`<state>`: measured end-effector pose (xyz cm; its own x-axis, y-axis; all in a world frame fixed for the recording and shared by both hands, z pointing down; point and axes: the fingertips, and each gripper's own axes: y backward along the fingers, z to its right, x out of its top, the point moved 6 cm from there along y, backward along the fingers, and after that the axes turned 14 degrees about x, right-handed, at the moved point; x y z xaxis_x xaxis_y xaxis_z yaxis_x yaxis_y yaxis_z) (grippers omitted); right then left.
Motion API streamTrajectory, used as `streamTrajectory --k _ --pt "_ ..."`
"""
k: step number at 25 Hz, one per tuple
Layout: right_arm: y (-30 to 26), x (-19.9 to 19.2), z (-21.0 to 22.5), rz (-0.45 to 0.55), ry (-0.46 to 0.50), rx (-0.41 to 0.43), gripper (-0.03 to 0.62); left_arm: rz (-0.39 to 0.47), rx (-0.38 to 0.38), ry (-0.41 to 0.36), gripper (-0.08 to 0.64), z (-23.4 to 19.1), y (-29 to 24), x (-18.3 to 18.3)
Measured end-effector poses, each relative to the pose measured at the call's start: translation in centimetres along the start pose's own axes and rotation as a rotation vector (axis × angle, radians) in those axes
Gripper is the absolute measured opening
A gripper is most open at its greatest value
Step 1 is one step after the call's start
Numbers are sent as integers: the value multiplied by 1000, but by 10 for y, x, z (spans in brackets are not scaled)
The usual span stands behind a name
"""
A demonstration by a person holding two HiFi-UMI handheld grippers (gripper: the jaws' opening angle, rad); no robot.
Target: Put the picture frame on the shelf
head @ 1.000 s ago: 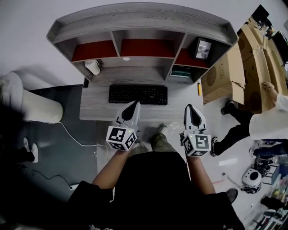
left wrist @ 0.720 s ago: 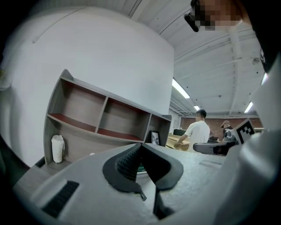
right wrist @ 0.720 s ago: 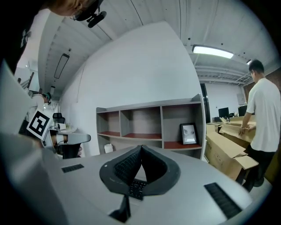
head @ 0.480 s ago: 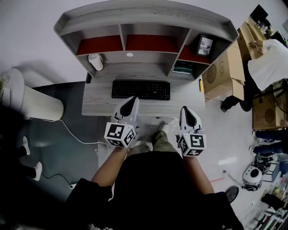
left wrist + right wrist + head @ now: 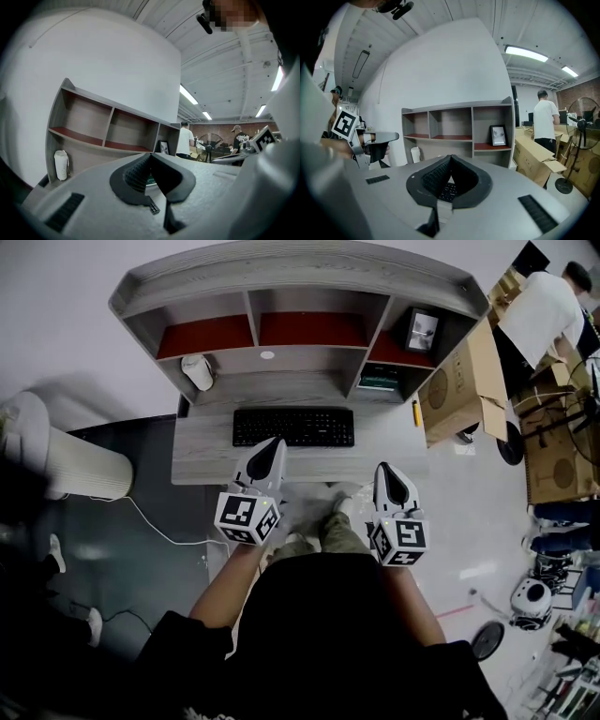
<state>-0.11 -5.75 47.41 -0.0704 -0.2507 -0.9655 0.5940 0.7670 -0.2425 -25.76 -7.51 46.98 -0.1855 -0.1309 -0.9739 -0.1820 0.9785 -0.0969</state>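
Observation:
The black picture frame (image 5: 423,332) stands upright in the right compartment of the grey shelf unit (image 5: 300,277); it also shows in the right gripper view (image 5: 498,135) and small in the left gripper view (image 5: 163,147). My left gripper (image 5: 272,445) hangs over the desk's front edge, near the keyboard, shut and holding nothing (image 5: 150,155). My right gripper (image 5: 388,472) is level with it at the right, just off the desk's front edge, also shut and empty (image 5: 450,157). Both are well short of the shelf.
A black keyboard (image 5: 293,427) lies on the grey desk (image 5: 202,451). A white cylinder (image 5: 198,371) lies under the left compartment and a green box (image 5: 379,383) under the right one. Cardboard boxes (image 5: 473,381) and a person (image 5: 539,306) are at the right; a white bin (image 5: 70,460) at the left.
The view shifted slightly and both grippers drew a little toward the person. The person at the right has walked further back behind the boxes.

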Motion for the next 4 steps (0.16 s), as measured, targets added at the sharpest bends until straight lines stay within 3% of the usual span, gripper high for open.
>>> streamTrajectory --k 4 --pt "0 0 -5 0 5 -1 12 -3 -1 -6 17 -4 2 0"
